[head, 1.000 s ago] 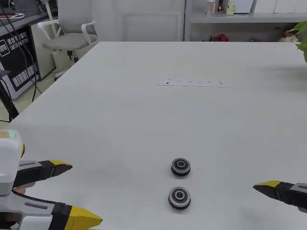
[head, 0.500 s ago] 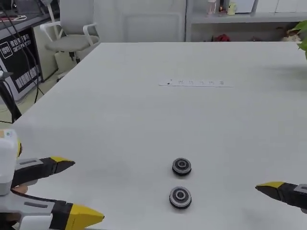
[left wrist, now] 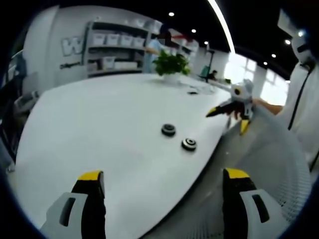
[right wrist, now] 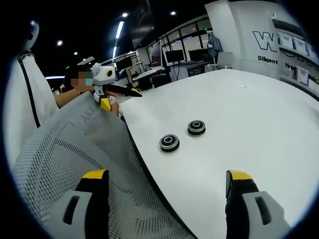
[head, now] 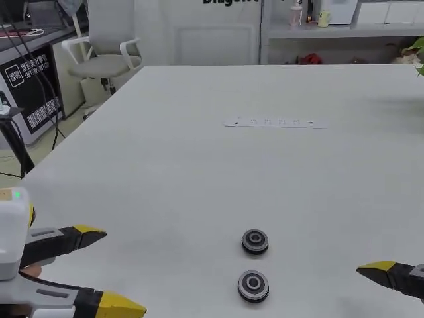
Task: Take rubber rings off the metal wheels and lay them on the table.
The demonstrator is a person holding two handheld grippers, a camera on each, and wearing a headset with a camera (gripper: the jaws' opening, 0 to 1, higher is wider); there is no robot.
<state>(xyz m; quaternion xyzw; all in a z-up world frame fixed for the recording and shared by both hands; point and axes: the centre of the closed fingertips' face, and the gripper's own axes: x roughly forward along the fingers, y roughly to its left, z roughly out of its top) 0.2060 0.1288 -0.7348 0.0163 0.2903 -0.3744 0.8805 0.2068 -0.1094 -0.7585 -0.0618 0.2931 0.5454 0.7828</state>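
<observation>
The left gripper's (left wrist: 163, 174) yellow-tipped jaws stood wide apart with nothing between them, held above the near left edge of the surface (head: 199, 165). In the head view the left gripper (head: 123, 270) sat at the bottom left corner, jaws pointing right. The right gripper's (right wrist: 167, 175) jaws were also spread wide and empty, hovering off the surface's near right edge. One of its jaws entered the head view at the bottom right (head: 391, 275), pointing left.

Between the two grippers, well apart from both, two wheels lay flat on the pale grey surface, close together but not touching. The near wheel (head: 253, 286) sat close to the front edge and the far wheel (head: 255, 242) just behind it. Each wheel wore its dark ring (head: 242, 287) around a paler hub. Farther back on the surface lay a white strip (head: 275, 122), and a chair (head: 99, 63) stood beyond the far left corner.

Compared with a second before, the whole head view had slid slightly downward, a camera shift. The wheels kept the same places on the surface, and both grippers stayed where they were, equally wide open.
</observation>
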